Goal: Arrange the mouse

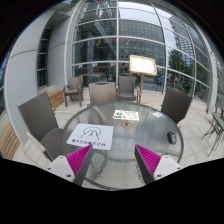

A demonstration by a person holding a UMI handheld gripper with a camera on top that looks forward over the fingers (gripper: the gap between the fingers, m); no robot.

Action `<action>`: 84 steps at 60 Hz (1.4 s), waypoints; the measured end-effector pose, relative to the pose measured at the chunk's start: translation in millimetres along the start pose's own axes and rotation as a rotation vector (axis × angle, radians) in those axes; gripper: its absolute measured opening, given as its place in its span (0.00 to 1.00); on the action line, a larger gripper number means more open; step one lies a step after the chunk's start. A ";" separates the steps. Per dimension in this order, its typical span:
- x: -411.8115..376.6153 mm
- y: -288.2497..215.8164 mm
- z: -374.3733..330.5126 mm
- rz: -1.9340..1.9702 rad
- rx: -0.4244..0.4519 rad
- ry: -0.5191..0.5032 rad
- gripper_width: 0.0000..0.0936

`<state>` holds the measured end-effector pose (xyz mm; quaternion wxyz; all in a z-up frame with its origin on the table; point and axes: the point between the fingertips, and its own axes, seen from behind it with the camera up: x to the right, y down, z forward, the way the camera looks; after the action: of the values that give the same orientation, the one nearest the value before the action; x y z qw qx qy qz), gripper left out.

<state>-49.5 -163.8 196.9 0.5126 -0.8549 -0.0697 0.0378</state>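
My gripper (113,163) is held above the near edge of a round glass table (120,150), its two fingers spread wide apart with nothing between them; the magenta pad on the left finger (78,160) and the one on the right finger (148,159) face each other across an open gap through which I see only the glass top and the metal frame under it. Just ahead of my left finger lies a white mat (91,137) printed with a dark logo and a line of lettering, flat on the glass. Beyond it, toward the far side of the table, lies a smaller printed card (126,116). Off to the right of my right finger, near the table's rim, sits a small dark object (171,137) that I take for the mouse, well apart from the white mat; it is too small for me to be sure. Grey chairs stand round the table: one at my left (40,120), one at my right (176,104), and others on the far side (102,94). Behind them a sign on a stand (143,66) is set before a tall glass-fronted building (120,40).
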 end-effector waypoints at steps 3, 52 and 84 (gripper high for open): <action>5.1 7.2 0.2 0.004 -0.017 0.010 0.92; 378.3 121.0 213.3 0.138 -0.281 0.266 0.91; 403.1 93.6 283.8 0.183 -0.340 0.273 0.29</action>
<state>317.4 103.6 -16.7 0.3605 -0.9289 0.0726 -0.0439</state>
